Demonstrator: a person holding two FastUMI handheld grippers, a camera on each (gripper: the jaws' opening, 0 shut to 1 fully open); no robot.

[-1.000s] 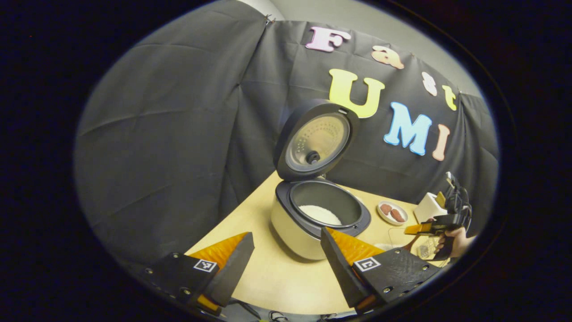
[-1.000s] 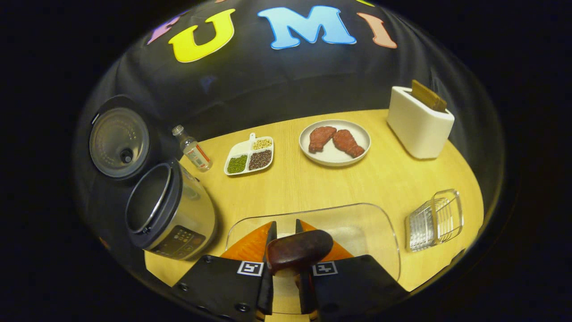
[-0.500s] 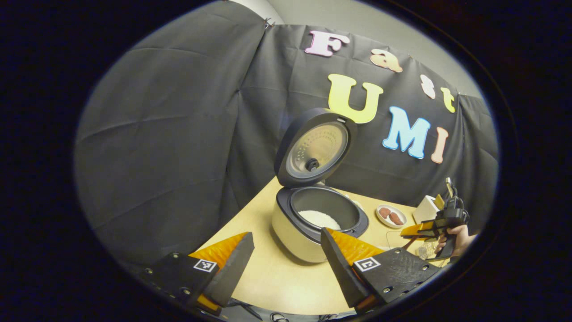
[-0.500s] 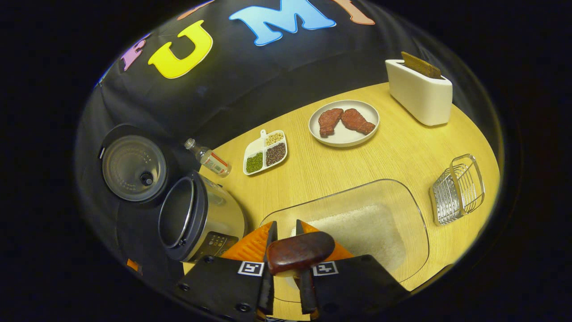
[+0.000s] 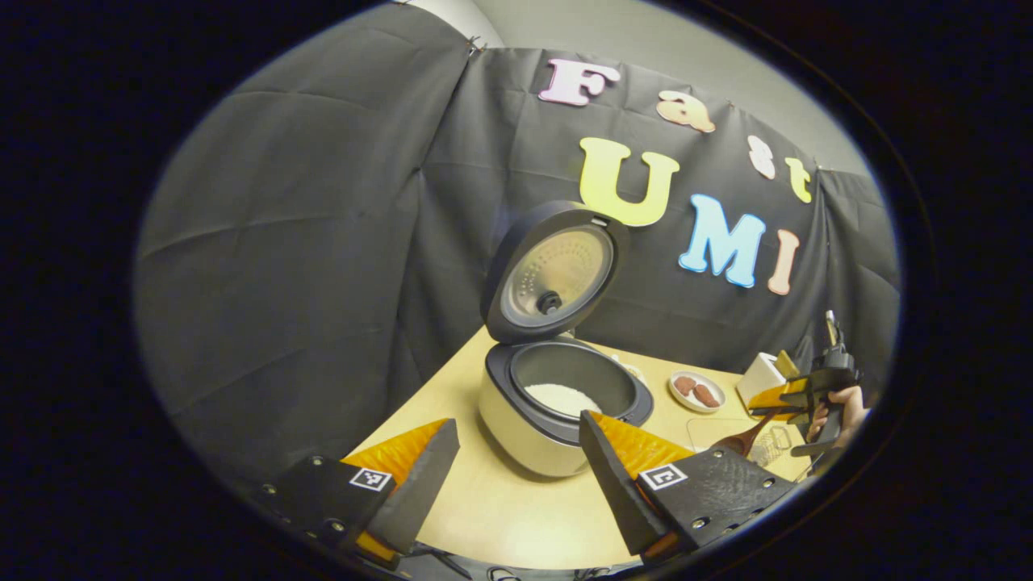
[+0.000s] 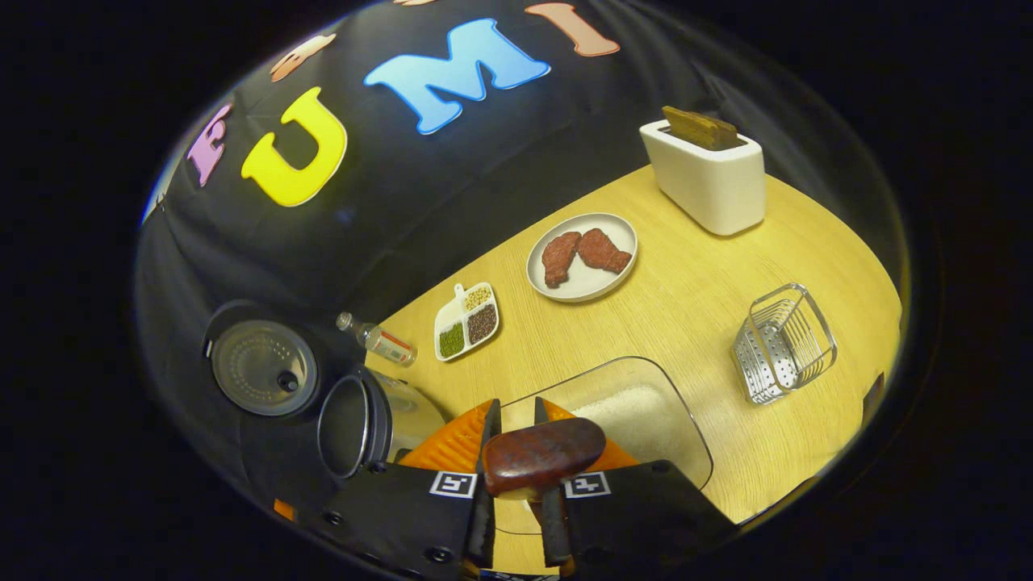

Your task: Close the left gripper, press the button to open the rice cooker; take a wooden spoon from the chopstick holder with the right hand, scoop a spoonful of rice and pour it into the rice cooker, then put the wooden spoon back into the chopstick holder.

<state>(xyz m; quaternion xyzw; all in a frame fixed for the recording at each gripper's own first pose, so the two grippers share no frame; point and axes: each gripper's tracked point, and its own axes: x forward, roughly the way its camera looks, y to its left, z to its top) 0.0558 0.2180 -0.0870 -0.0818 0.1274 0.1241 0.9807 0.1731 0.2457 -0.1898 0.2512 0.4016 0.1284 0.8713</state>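
The rice cooker (image 5: pixel 533 420) stands with its lid (image 5: pixel 555 274) up, and white rice (image 5: pixel 561 398) lies in the pot. My left gripper (image 5: pixel 516 432) hovers open in front of it, holding nothing. Off to the right, a hand (image 5: pixel 846 402) holds my right gripper (image 5: pixel 795 397), and the wooden spoon (image 5: pixel 736 442) slants down from it. In the right gripper view my right gripper (image 6: pixel 514 415) is shut on the dark wooden spoon (image 6: pixel 542 454), above a clear glass dish of rice (image 6: pixel 637 407). The cooker (image 6: pixel 355 424) sits at lower left. The wire chopstick holder (image 6: pixel 783 343) stands to the right.
On the wooden table (image 6: pixel 686 282) are a plate with two pieces of meat (image 6: pixel 581 257), a white toaster (image 6: pixel 710 173), a divided dish of beans (image 6: pixel 466 320) and a small bottle (image 6: pixel 379 343) lying near the cooker. Black cloth walls close the back and left.
My right gripper has lifted and tilted with the spoon, so the glass dish and cooker sit lower and smaller. My left gripper drifted back slightly and stays open.
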